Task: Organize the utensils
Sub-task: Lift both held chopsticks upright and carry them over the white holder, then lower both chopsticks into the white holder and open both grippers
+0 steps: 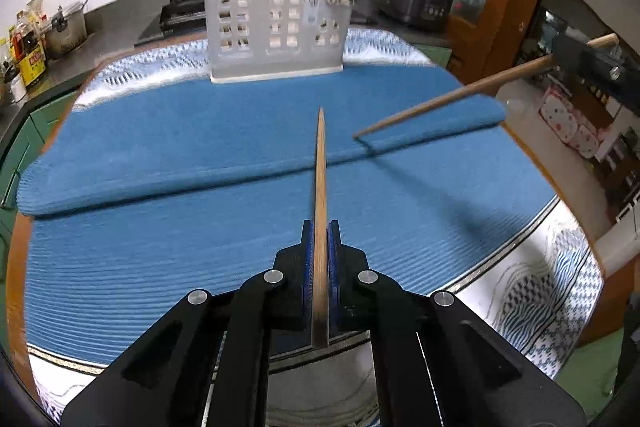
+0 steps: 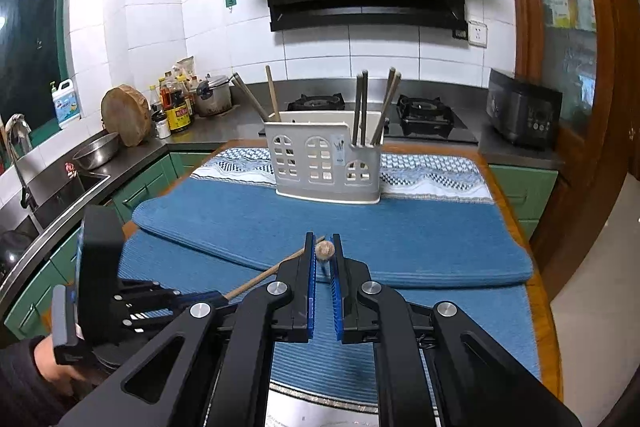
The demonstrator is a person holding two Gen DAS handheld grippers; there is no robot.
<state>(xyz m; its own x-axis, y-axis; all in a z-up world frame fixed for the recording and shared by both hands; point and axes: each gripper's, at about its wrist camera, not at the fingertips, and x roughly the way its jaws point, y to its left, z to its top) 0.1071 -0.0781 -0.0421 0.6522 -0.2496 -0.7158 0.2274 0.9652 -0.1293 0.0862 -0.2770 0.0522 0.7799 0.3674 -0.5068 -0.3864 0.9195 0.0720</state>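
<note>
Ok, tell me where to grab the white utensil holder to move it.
Probably the middle of the top rim of the white utensil holder, coming straight down, jaws across the thin upright front wall. The middle is free: the left chopsticks and the right chopsticks lean out at the two ends.

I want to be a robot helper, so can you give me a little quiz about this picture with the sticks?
1. True or false: the left gripper is shut on a chopstick.
2. What colour is the mat on the table?
A red B blue C yellow
3. Fill in: the white holder already has ____ standing in it.

Key: 1 true. 2 B. 3 chopsticks.
</note>
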